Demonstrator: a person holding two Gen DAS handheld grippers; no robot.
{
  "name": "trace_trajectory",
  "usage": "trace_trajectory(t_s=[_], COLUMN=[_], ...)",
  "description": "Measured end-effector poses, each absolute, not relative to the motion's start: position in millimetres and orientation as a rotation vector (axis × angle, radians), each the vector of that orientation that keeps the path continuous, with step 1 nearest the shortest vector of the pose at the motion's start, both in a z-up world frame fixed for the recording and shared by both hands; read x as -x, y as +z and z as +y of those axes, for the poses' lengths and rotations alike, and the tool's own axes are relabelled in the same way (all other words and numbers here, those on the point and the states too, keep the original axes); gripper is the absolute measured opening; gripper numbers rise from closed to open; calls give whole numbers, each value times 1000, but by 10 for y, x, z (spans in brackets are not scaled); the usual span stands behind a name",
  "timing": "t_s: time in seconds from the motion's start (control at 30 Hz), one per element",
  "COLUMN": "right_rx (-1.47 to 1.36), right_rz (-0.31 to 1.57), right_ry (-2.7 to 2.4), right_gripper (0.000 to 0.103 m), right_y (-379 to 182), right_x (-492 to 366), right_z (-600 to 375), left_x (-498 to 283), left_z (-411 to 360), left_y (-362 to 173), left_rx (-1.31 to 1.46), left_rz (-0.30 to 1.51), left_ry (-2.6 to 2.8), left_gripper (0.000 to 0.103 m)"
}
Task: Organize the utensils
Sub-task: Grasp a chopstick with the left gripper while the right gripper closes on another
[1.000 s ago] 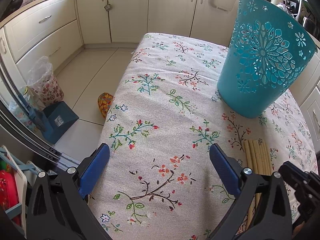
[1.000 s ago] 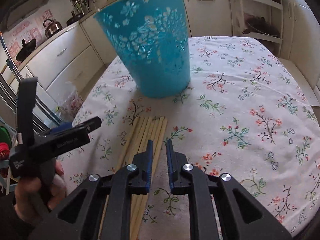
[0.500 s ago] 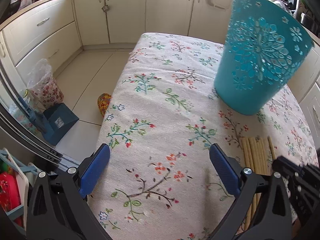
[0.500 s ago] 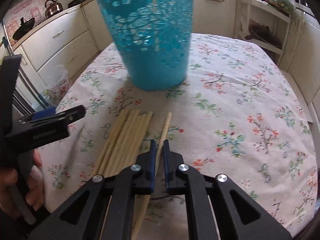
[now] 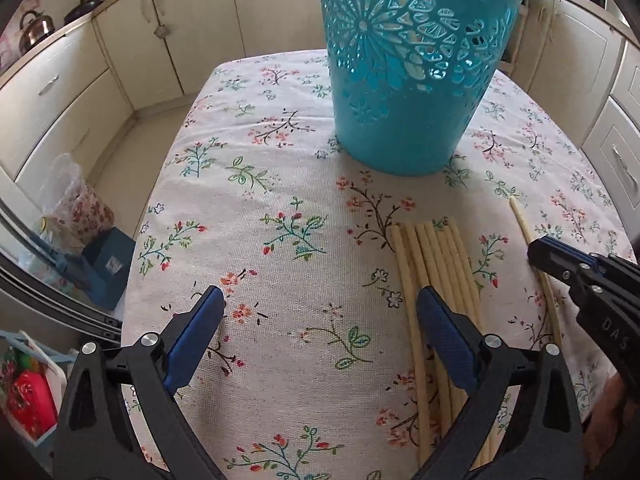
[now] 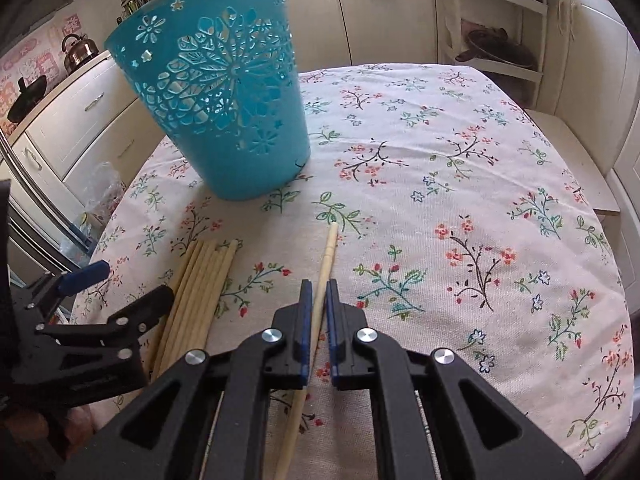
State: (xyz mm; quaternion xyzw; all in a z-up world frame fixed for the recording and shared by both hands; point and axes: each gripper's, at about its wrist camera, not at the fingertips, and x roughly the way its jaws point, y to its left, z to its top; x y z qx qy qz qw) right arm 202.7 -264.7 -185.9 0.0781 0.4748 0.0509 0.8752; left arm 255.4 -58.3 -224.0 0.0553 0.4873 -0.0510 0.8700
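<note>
A tall teal cut-out basket (image 5: 408, 72) (image 6: 224, 112) stands upright on the floral tablecloth (image 5: 288, 208) (image 6: 460, 184). Several pale wooden chopsticks (image 5: 436, 264) (image 6: 200, 284) lie bunched in front of it. My right gripper (image 6: 318, 286) (image 5: 536, 252) is shut on a single chopstick (image 6: 326, 256) (image 5: 522, 220), pulled away to the right of the bunch, its tip pointing toward the basket. My left gripper (image 5: 318, 306) is open wide over the cloth, its right finger (image 5: 444, 332) above the bunch, nothing between its pads.
Cream kitchen cabinets (image 5: 60, 104) run round the room. Left of the table lie a floral bag (image 5: 80, 208) and a blue dustpan (image 5: 108, 264) on the floor. A kettle (image 6: 80, 50) sits on the counter, and an open shelf unit (image 6: 500, 48) stands behind the table.
My right gripper has closed on one chopstick and drawn it right, out of the bunch. My left gripper has swung right, bringing the basket and the bunch toward the centre of its view.
</note>
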Motion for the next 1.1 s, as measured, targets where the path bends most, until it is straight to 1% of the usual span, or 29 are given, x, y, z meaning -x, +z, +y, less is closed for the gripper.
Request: trace_trajectory(t_s=[0.1, 0.17, 0.27, 0.33, 0.37, 0.43, 0.47, 0.5, 0.53, 0.7, 0.73, 0.77, 0.8, 0.83, 1.1], right_rx=[-171, -177, -190, -199, -203, -205, -207, -208, -210, -205, -205, -204, -202, -199, -174], right_rz=[991, 992, 993, 992, 992, 992, 992, 990, 990, 985, 983, 981, 980, 979, 958], right_ry=[108, 109, 112, 113, 114, 115, 115, 111, 111, 109, 108, 108, 108, 108, 100], right_gripper=[8, 8, 8, 8, 8, 8, 8, 8, 8, 8, 8, 8, 8, 8, 8], right_y=[-1863, -1857, -1858, -1859, -1859, -1858, -1857, -1859, -1859, -1864, -1867, -1868, -1864, -1866, -1872], right_x=[-2021, -2018, -2026, -2026, -2027, -2026, -2024, -2025, -2027, -2034, -2036, -2037, -2032, -2030, -2019], right_z=[-2659, -2656, -2664, -2674, -2677, -2685, -2686, -2689, -2690, -2686, -2686, -2686, -2678, -2675, -2655], left_x=[-2535, -2549, -2587, -2628, -2647, -2665, -2669, -2672, -2675, -2679, -2676, -2671, -2675, -2668, -2520], left_z=[-602, -639, -676, -695, -712, -761, -779, -792, -799, -830, -843, -846, -843, -823, -726], left_y=[-2249, -2236, -2222, -2214, -2209, -2192, -2182, -2177, -2172, -2175, -2175, -2176, -2177, -2173, -2002], left_rx=[-133, -147, -137, -110, -110, -113, -111, -109, -106, -120, -130, -129, -117, -102, -92], left_rz=[1020, 1018, 1026, 1034, 1036, 1038, 1042, 1047, 1055, 1081, 1078, 1073, 1071, 1069, 986], left_ry=[-94, -96, -115, -140, -144, -165, -176, -182, -187, -179, -182, -202, -216, -222, -221], left_gripper=[91, 87, 75, 62, 58, 38, 31, 21, 20, 21, 18, 13, 6, 5, 4])
